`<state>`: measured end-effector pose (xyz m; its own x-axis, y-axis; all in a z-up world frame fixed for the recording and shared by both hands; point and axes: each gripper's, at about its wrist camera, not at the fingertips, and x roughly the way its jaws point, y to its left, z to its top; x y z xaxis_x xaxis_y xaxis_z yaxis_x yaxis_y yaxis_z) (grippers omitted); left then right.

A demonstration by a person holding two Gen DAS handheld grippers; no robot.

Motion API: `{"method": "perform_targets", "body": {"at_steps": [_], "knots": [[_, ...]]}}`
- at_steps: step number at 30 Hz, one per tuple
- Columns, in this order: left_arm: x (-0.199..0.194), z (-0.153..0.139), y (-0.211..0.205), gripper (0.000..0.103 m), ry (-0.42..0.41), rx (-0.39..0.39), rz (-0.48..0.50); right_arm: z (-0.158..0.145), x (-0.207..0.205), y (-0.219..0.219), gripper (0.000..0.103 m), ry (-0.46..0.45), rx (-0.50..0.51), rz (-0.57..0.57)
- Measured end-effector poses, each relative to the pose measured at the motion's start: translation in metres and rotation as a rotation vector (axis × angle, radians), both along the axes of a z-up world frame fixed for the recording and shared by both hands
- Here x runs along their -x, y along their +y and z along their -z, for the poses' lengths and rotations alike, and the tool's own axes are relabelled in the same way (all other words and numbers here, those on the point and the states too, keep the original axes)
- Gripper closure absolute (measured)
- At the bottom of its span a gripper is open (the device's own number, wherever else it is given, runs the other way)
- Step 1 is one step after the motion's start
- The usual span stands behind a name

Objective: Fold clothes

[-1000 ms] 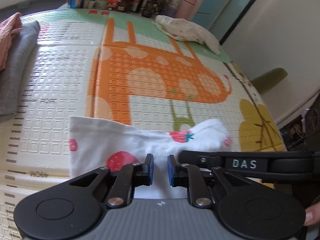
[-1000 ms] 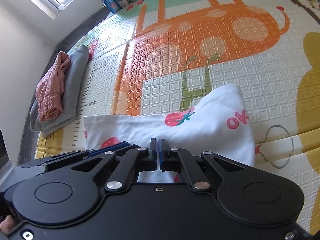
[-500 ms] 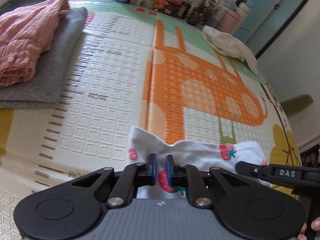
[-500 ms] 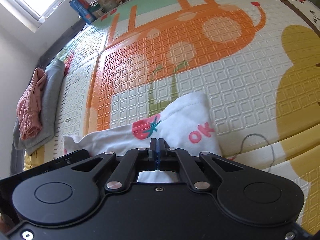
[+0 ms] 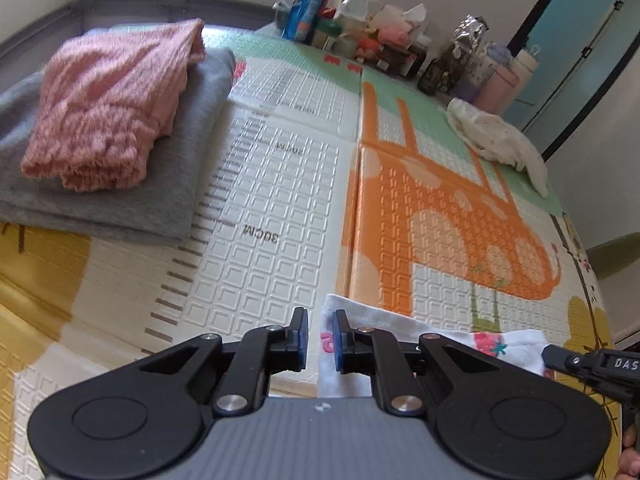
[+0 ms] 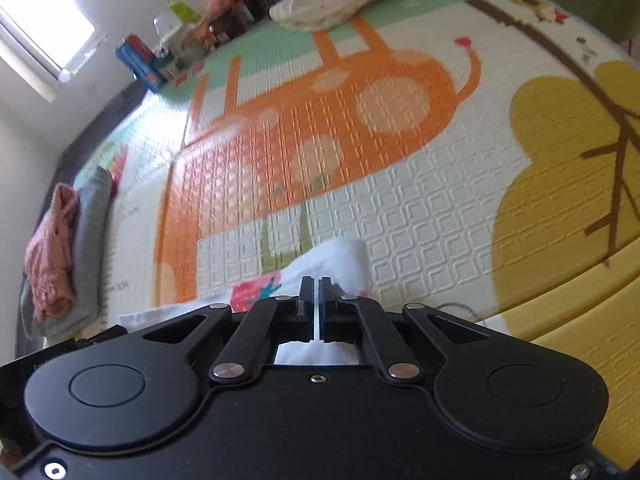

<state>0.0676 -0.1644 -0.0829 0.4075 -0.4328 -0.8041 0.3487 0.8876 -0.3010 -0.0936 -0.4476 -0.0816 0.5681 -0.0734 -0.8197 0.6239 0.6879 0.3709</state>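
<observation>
A white garment (image 5: pixel 404 326) with strawberry prints lies bunched at the near edge of the play mat (image 5: pixel 280 220). My left gripper (image 5: pixel 320 338) sits at the garment's left end. Its blue pads (image 5: pixel 301 334) stand a little apart, with cloth against the right pad and bare mat showing beside the left one. In the right wrist view, my right gripper (image 6: pixel 315 300) is shut on a fold of the same garment (image 6: pixel 340 254), and white cloth shows behind its jaws. The right gripper's black body (image 5: pixel 600 364) reaches in from the right of the left wrist view.
A folded pink garment (image 5: pixel 108 100) rests on a folded grey one (image 5: pixel 192 168) at the mat's left. A crumpled cream garment (image 5: pixel 496 140) lies far right. Bottles and boxes (image 5: pixel 380 40) line the far edge. A green chair (image 5: pixel 612 252) stands off the right edge.
Both grippers moved left toward the folded stack. The garment stretched well left of the left gripper before. Its left edge now sits at the pads, and it looks more bunched.
</observation>
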Motion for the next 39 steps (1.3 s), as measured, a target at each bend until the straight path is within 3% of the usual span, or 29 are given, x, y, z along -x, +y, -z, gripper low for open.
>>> {"method": "perform_targets", "body": {"at_steps": [7,11,17,22,27,33,39], "knots": [[0.037,-0.022,-0.012,0.086,-0.032,0.039,0.168,-0.029,0.016,0.020,0.100,-0.043,-0.008,-0.097],[0.065,-0.020,-0.023,0.085,-0.006,0.048,0.297,-0.027,0.024,0.040,0.100,-0.027,-0.044,-0.152],[0.094,-0.006,-0.025,0.085,0.036,0.063,0.389,-0.011,0.035,0.067,0.099,0.007,-0.094,-0.209],[0.109,0.000,-0.022,0.086,0.071,0.091,0.412,-0.003,0.041,0.082,0.099,0.016,-0.137,-0.243],[0.116,0.010,-0.025,0.086,0.095,0.064,0.421,0.008,0.042,0.091,0.099,0.044,-0.161,-0.263],[0.108,0.019,-0.018,0.086,0.118,0.011,0.344,0.023,0.049,0.086,0.100,0.078,-0.161,-0.219],[0.098,0.020,0.001,0.088,0.139,0.015,0.270,0.025,0.061,0.069,0.101,0.068,-0.165,-0.164]]}}
